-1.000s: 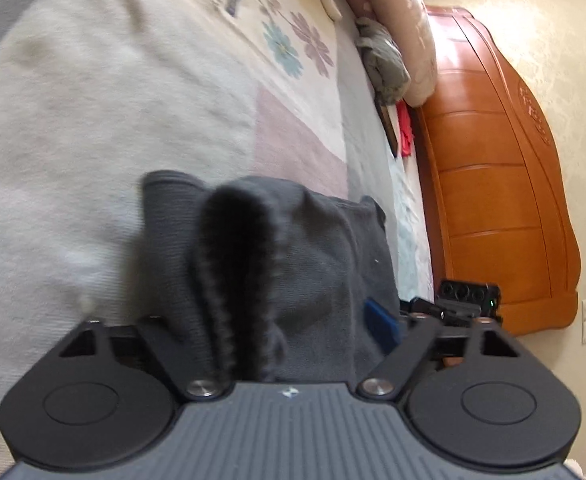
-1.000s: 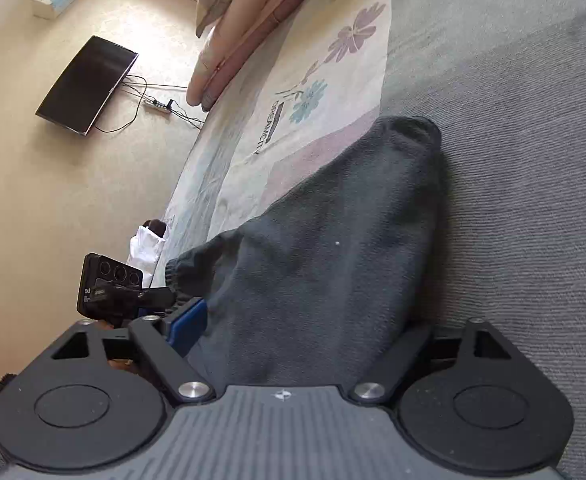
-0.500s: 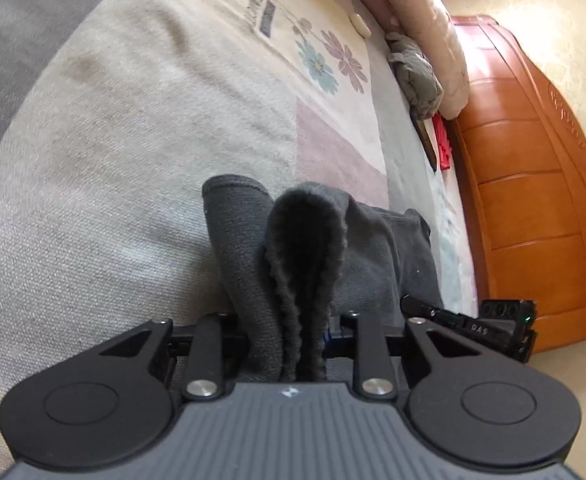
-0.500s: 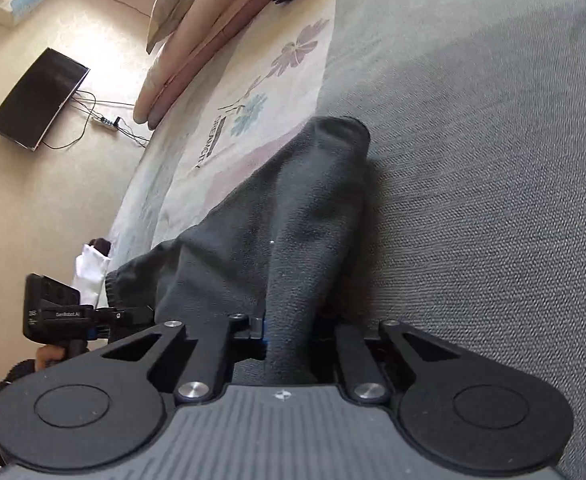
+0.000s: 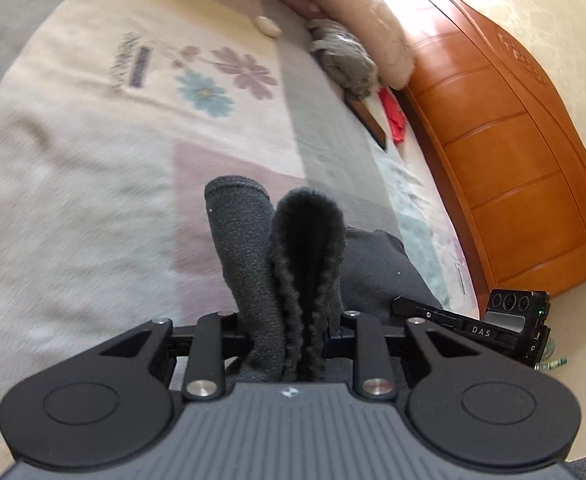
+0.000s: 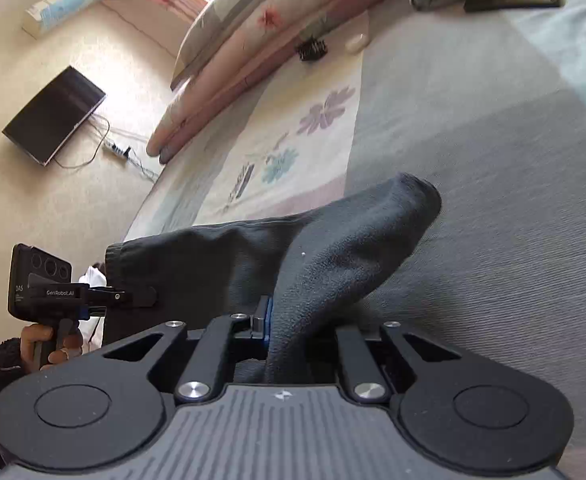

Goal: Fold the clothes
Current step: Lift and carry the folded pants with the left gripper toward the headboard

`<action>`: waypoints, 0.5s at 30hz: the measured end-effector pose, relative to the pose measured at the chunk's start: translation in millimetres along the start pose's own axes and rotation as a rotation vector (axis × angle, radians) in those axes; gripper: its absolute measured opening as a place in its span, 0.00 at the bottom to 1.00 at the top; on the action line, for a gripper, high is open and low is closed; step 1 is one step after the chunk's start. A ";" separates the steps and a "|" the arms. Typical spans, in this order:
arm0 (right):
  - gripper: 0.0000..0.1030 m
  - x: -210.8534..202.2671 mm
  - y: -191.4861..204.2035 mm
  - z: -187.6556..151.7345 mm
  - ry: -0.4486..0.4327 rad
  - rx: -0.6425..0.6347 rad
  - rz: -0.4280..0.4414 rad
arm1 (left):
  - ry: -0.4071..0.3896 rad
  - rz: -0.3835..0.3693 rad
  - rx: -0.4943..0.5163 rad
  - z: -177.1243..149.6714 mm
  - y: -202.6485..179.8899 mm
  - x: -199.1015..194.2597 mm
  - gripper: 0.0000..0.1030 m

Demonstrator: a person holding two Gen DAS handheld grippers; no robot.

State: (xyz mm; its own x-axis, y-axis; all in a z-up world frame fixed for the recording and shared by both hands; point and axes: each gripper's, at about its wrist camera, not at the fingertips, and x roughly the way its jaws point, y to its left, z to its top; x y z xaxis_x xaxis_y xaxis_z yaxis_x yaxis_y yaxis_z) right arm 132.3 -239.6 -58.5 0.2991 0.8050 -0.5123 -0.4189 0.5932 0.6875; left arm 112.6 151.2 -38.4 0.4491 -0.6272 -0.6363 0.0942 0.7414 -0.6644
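Left wrist view: camera sits just behind the left gripper (image 5: 289, 332), looking forward and down along its fingers, very near the dark grey garment (image 5: 293, 264) that fills the lower centre. It faces across the bedspread (image 5: 93, 160) toward the pillows (image 5: 353, 8) and the wooden headboard (image 5: 513, 140) at right. Right wrist view: camera just behind the right gripper (image 6: 289, 332), same close downward look, facing across the bed toward the pillows (image 6: 253, 40) and a wall with a dark screen (image 6: 53, 120) at left. Shared ground: the garment, the flower print (image 5: 221, 76) (image 6: 309, 132) on the bedspread, the pillows. Each view catches the other gripper at its edge: right gripper (image 5: 421, 310) low right, left gripper (image 6: 141, 296) low left with the hand (image 6: 49, 346) holding it.
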 end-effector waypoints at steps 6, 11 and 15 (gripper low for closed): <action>0.13 -58.9 -16.7 -0.3 -0.132 0.027 -0.073 | 0.057 -0.040 0.140 31.1 -57.9 43.3 0.25; 0.13 -108.2 -39.8 -2.8 -0.243 0.064 -0.156 | 0.112 -0.072 0.261 58.6 -115.5 98.0 0.25; 0.14 -142.5 -60.8 -4.6 -0.317 0.101 -0.219 | 0.152 -0.088 0.343 77.8 -161.4 146.7 0.25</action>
State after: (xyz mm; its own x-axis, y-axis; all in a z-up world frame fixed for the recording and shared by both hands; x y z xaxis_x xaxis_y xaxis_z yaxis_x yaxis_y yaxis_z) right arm 111.2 -390.5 -29.7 0.6287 0.6129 -0.4787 -0.2344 0.7363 0.6348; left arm 232.3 -41.9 6.0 0.2916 -0.7012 -0.6506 0.4299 0.7037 -0.5657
